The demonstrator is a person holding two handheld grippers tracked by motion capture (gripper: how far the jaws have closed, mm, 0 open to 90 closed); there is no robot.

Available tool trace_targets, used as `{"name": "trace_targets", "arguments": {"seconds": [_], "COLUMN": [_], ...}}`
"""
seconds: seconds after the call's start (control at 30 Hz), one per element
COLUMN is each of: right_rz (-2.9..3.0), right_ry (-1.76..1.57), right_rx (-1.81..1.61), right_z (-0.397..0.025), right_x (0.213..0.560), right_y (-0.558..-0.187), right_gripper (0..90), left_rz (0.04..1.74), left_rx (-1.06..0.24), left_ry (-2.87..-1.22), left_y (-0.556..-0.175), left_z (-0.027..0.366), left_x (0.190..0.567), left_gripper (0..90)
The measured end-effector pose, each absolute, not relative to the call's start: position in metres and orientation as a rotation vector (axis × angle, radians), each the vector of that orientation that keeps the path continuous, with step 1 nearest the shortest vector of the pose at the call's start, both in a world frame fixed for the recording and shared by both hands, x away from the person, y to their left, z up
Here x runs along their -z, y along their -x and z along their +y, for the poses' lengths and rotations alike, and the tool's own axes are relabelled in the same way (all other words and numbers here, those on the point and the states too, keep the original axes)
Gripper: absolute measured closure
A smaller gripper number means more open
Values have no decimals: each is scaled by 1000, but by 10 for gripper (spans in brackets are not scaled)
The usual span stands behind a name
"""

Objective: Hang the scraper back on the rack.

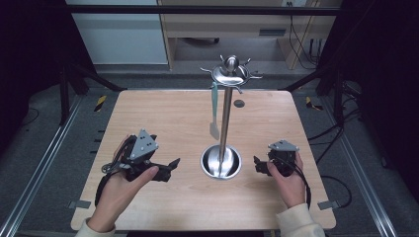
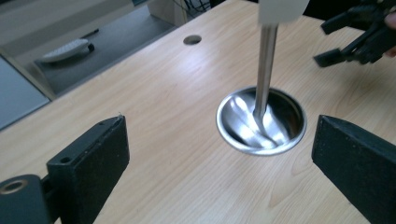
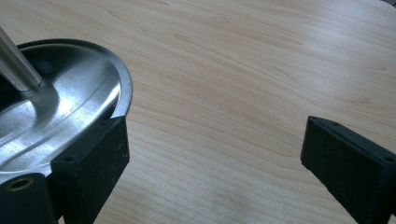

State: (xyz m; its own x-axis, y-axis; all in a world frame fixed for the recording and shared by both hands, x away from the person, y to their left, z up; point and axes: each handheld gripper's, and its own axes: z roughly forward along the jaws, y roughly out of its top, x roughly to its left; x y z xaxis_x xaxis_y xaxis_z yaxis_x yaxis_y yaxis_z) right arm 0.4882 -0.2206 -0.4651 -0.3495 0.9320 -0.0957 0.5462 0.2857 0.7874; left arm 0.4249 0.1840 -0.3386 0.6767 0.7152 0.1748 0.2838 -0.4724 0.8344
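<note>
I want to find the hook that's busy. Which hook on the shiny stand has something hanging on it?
The hook on the left side of the stand top, seen from above. A pale green utensil hangs from it; the other hooks carry nothing.

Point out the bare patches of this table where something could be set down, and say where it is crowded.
Free: the far left of the table, between its back edge and the left gripper; the far right corner past the small hole; the near edge between both forearms. Crowded: the middle, with the metal stand, its base dish, and the right gripper.
</note>
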Motion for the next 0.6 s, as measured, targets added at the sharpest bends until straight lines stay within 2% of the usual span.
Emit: {"name": "trace_targets", "arguments": {"seconds": [0.33,0.47,0.6], "right_rz": [2006,2008,2001], "right_ry": [-1324,-1322,-1330], "right_rx": [-898,-894,-898], "right_z": [-221,-222,-222], "right_x": [467,467,466], "right_y": [-488,-488,-487], "right_gripper": [82,83,82], "left_rz": [937,991,1021], "left_rx": [-616,-651,-737], "left_ry": [-2038,-2049,-2076], "left_y": [-435,-440,-440], "left_z": [229,246,261], "left_x": [407,441,459], "left_gripper": [46,62,73]}}
